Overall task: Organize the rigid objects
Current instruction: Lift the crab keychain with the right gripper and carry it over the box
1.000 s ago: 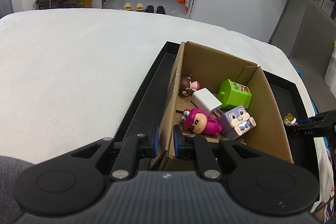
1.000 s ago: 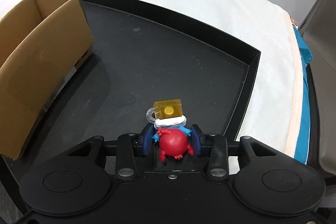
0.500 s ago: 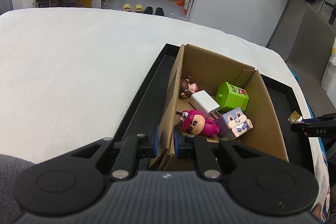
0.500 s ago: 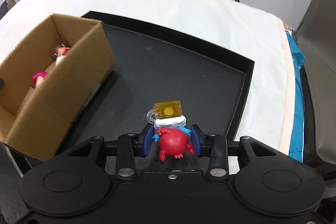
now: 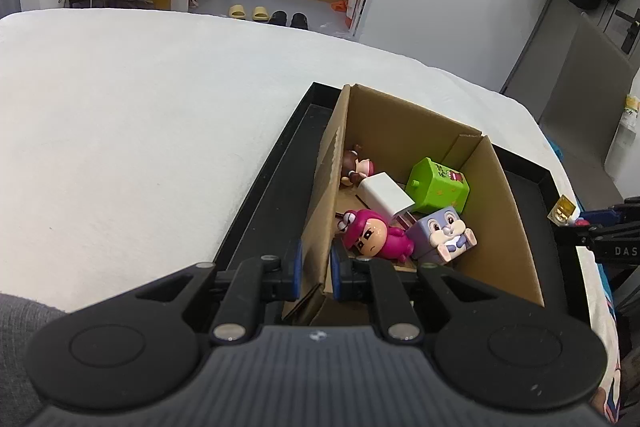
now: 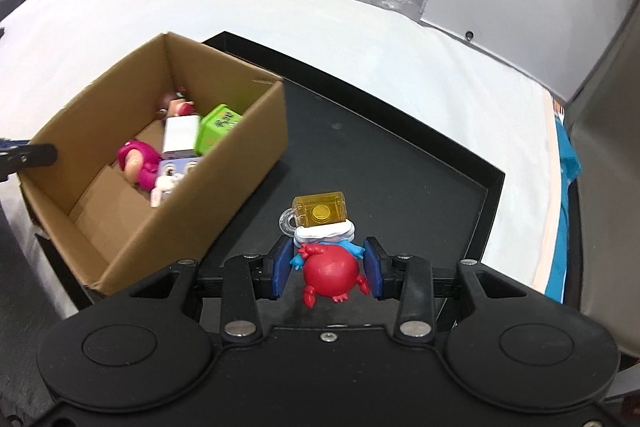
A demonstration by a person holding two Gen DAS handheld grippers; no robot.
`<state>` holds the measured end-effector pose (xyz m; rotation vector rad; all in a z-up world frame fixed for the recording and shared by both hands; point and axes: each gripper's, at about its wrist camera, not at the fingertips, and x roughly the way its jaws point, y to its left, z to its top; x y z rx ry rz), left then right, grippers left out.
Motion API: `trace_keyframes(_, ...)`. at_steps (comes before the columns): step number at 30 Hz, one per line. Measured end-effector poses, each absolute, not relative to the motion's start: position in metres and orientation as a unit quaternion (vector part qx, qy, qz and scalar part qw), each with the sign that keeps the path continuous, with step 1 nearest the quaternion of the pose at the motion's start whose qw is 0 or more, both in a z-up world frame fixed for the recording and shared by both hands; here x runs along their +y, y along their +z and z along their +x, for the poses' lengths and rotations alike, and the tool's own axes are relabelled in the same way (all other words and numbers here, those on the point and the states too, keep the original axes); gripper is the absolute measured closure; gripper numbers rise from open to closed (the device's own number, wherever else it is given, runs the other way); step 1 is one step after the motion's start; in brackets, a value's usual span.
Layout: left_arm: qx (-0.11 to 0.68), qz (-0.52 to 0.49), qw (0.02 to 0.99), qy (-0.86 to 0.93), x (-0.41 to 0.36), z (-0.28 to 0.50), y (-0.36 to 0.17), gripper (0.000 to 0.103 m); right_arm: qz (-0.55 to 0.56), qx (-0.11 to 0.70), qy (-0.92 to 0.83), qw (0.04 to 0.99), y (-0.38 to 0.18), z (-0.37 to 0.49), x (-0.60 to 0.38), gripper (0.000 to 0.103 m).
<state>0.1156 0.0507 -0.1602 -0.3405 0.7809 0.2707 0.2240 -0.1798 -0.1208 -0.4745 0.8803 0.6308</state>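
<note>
A cardboard box (image 5: pixel 508 211) (image 6: pixel 224 195) stands in a black tray (image 6: pixel 400 163) (image 5: pixel 272 195) on a white-covered table. In it lie a pink figure (image 5: pixel 374 233) (image 6: pixel 138 163), a purple bunny cube (image 5: pixel 442 233), a green cube (image 5: pixel 438 185) (image 6: pixel 218 129), a white block (image 5: pixel 384 193) and a small brown-haired figure (image 5: pixel 356 165). My left gripper (image 5: pixel 314 261) is shut on the box's near left wall. My right gripper (image 6: pixel 328 265) is shut on a red crab toy (image 6: pixel 328 267) with a yellow mug top (image 6: pixel 320 213), held above the tray right of the box.
The white cloth (image 5: pixel 140 131) spreads left of and beyond the tray. A blue cloth (image 6: pixel 568 163) lies at the table's right edge. A grey chair (image 5: pixel 588 95) stands to the right. Shoes (image 5: pixel 264 15) lie on the floor beyond.
My right gripper has risen and swung left with the crab toy, so the box interior has come into its view. My left gripper keeps its hold on the box wall.
</note>
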Motion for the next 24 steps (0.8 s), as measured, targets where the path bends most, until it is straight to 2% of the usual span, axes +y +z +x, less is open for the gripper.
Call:
trace_keyframes(12,0.373,-0.179,0.902,0.122,0.054,0.113,-0.161,0.09,-0.27,0.373,0.313,0.831,-0.079,0.203,-0.143,0.065)
trace_keyframes(24,0.367,-0.203,0.901,0.11,0.063,0.109,-0.162,0.09,-0.296,0.351,0.339,0.822,-0.07,0.187,-0.097,0.065)
